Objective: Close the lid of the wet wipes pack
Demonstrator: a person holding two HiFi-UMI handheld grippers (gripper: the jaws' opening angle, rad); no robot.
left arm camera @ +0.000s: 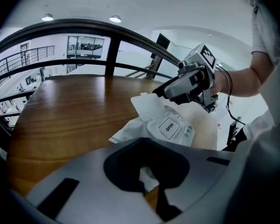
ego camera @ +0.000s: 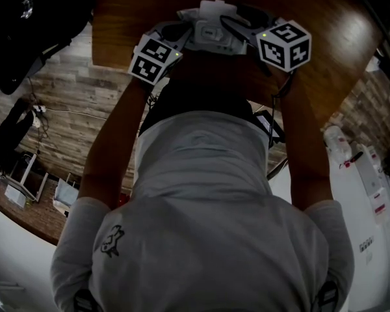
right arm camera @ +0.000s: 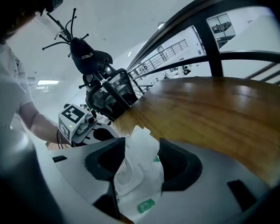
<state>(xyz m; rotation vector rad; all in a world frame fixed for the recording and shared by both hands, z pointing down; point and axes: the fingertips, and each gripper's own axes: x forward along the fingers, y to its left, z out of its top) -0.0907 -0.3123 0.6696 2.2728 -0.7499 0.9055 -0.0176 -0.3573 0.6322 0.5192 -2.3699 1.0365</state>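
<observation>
The white wet wipes pack [ego camera: 211, 30] lies on the round wooden table [ego camera: 325, 38], between both grippers. In the left gripper view its "OPEN" label [left arm camera: 169, 127] faces up and the lid flap [left arm camera: 147, 105] stands raised. My left gripper [left arm camera: 147, 175] is shut on the pack's near edge. My right gripper [right arm camera: 141, 164] is open, its jaws on either side of the raised lid [right arm camera: 143, 146] and the dispensing opening [right arm camera: 125, 177]. From the left gripper view the right gripper [left arm camera: 179, 90] hangs just over the pack's far end.
A dark curved railing [left arm camera: 107, 36] runs behind the table. Black office chairs [right arm camera: 107, 92] stand at the table's far side. The person's white shirt [ego camera: 201, 220] fills the lower head view, with plank flooring [ego camera: 71, 96] to the left.
</observation>
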